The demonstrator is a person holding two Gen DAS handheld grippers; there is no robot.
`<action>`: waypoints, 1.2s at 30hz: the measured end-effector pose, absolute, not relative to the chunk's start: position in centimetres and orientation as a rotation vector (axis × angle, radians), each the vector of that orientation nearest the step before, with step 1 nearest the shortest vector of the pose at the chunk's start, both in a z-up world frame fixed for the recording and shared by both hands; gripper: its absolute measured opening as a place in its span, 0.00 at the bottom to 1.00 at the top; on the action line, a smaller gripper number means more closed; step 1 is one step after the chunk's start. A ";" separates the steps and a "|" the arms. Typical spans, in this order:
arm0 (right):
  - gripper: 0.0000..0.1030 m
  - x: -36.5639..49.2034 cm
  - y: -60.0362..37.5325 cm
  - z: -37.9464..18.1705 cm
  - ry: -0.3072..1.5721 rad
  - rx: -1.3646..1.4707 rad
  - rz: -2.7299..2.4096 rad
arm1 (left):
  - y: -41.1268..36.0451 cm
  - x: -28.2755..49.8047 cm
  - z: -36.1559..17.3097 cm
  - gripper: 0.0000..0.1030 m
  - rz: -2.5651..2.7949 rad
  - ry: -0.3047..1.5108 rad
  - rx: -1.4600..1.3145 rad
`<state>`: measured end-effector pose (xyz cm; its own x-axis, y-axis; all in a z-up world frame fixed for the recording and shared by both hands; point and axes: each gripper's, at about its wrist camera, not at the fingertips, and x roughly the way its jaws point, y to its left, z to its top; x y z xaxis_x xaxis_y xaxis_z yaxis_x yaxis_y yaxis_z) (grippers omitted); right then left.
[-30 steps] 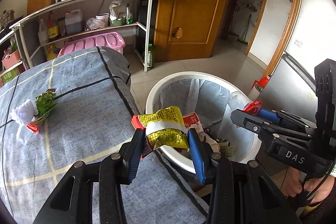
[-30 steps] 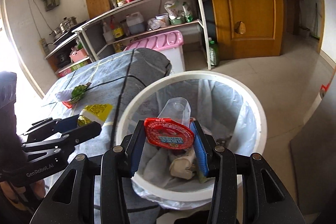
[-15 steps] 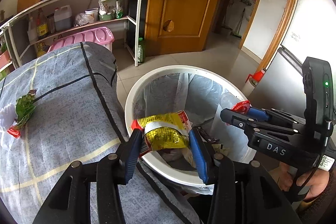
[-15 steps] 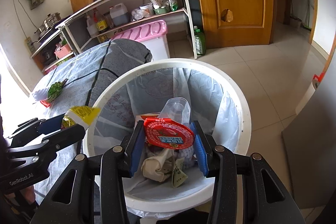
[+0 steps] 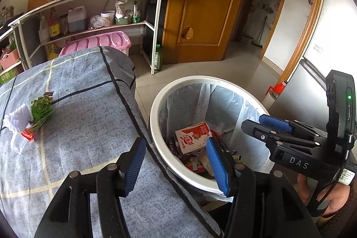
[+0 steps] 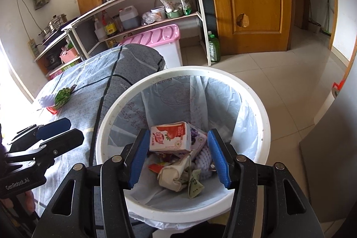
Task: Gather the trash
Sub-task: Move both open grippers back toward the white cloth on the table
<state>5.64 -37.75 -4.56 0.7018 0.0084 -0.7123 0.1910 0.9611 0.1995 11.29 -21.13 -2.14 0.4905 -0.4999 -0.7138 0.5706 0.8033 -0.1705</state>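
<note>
Left gripper (image 5: 176, 162): jaws apart with nothing between them, having just been opening; it hung over the table edge and the bin rim.
Right gripper (image 6: 178, 157): jaws apart and empty, also just opening; it pointed down into the bin.
Bin (image 6: 265, 126): white, lined with a clear bag, beside the table.
Trash in bin: a red-and-white carton (image 6: 169, 137) lay on top of crumpled wrappers.
Trash on table (image 5: 89, 126): a green wrapper (image 5: 41, 109) touching a white foam net (image 5: 16, 119).

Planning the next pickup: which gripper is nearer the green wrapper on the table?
Left. The left gripper hangs at the table edge, on the green wrapper side; the right gripper is over the bin, farther away.
</note>
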 end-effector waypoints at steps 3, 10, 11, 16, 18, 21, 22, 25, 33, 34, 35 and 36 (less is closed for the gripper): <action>0.53 5.5 -37.0 -4.0 0.776 0.266 -0.088 | -20.2 11.2 -1.7 0.55 -0.641 0.824 0.079; 0.53 5.7 -35.1 -3.5 0.765 0.258 -0.054 | -17.9 11.0 -1.2 0.55 -0.589 0.798 0.070; 0.53 5.8 -34.8 -3.5 0.765 0.256 -0.050 | -17.5 11.0 -1.1 0.55 -0.581 0.797 0.069; 0.53 6.4 -33.0 -3.3 0.764 0.242 -0.015 | -15.3 11.2 -0.9 0.55 -0.548 0.788 0.047; 0.53 6.7 -32.2 -3.2 0.762 0.240 0.003 | -14.2 11.3 -0.8 0.55 -0.528 0.781 0.034; 0.53 7.3 -30.9 -3.1 0.758 0.237 0.033 | -12.1 11.5 -0.7 0.55 -0.498 0.769 -0.001; 0.53 7.5 -30.6 -3.0 0.759 0.233 0.038 | -11.4 11.7 -0.7 0.55 -0.488 0.774 -0.011; 0.53 8.2 -29.1 -2.9 0.762 0.226 0.065 | -9.3 12.0 -0.9 0.55 -0.436 0.774 -0.016; 0.53 10.5 -25.5 -2.9 0.771 0.210 0.143 | -3.7 13.3 -0.9 0.55 -0.315 0.764 -0.057; 0.53 11.0 -25.1 -2.9 0.773 0.208 0.155 | -3.1 13.5 -0.9 0.55 -0.303 0.765 -0.059; 0.53 11.2 -24.7 -2.8 0.774 0.207 0.163 | -2.5 13.7 -0.9 0.55 -0.292 0.764 -0.059; 0.53 11.6 -24.3 -2.8 0.776 0.204 0.169 | -2.0 14.0 -1.0 0.55 -0.279 0.764 -0.059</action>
